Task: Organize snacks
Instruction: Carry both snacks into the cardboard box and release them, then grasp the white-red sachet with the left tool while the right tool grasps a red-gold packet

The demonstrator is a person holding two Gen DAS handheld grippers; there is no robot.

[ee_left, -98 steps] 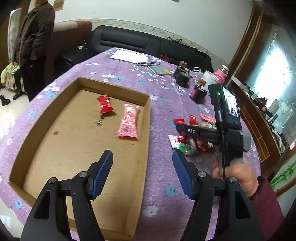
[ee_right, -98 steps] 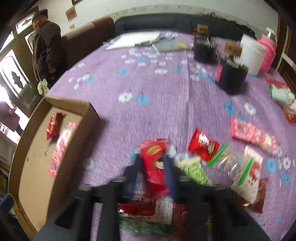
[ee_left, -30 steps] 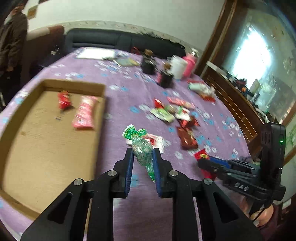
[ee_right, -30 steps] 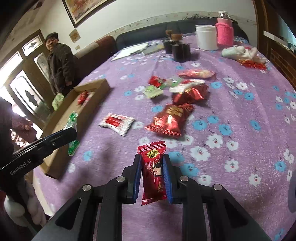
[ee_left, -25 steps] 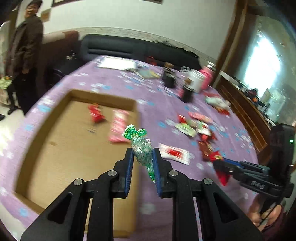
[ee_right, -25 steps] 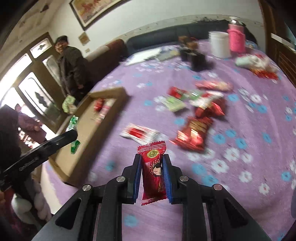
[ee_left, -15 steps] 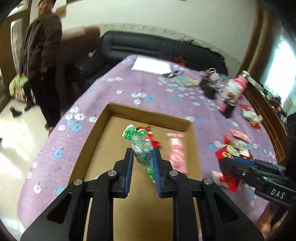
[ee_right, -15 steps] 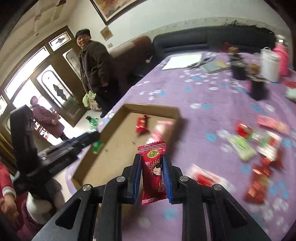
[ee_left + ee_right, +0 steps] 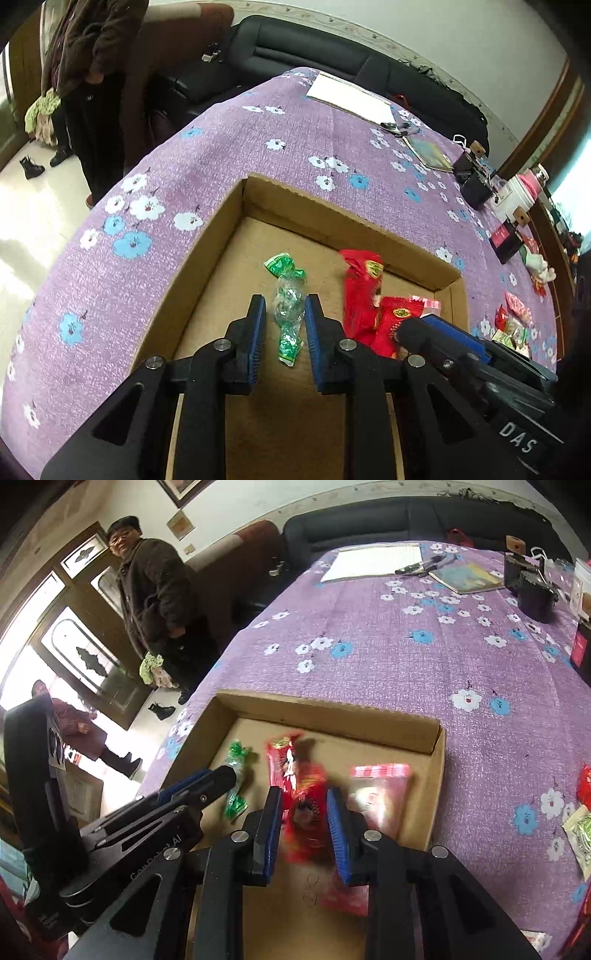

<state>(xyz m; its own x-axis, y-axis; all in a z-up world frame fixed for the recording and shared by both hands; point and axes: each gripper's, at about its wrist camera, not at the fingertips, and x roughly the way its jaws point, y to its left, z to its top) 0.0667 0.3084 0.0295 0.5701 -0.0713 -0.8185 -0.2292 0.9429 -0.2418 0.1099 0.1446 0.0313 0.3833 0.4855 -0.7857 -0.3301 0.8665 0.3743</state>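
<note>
A shallow cardboard box (image 9: 325, 218) lies on the purple flowered tablecloth. My left gripper (image 9: 282, 325) is over the box, its jaws parted, with the green-wrapped candy (image 9: 286, 302) loose between them. My right gripper (image 9: 303, 812) is also over the box (image 9: 332, 710), jaws parted, with the red snack packet (image 9: 306, 812) blurred between them. In the left wrist view the red packets (image 9: 364, 295) lie just right of the candy. A pink packet (image 9: 376, 794) and another red packet (image 9: 282, 764) lie in the box.
Several loose snacks (image 9: 513, 321) lie on the cloth right of the box. Black cups (image 9: 533, 590), a white jar (image 9: 517, 199), papers (image 9: 373, 561) and a booklet stand at the far side. A person (image 9: 159, 602) stands by the table's left edge.
Both grippers moved over the box and their jaws have parted. The green candy and the red packet are no longer squeezed; the red packet is blurred.
</note>
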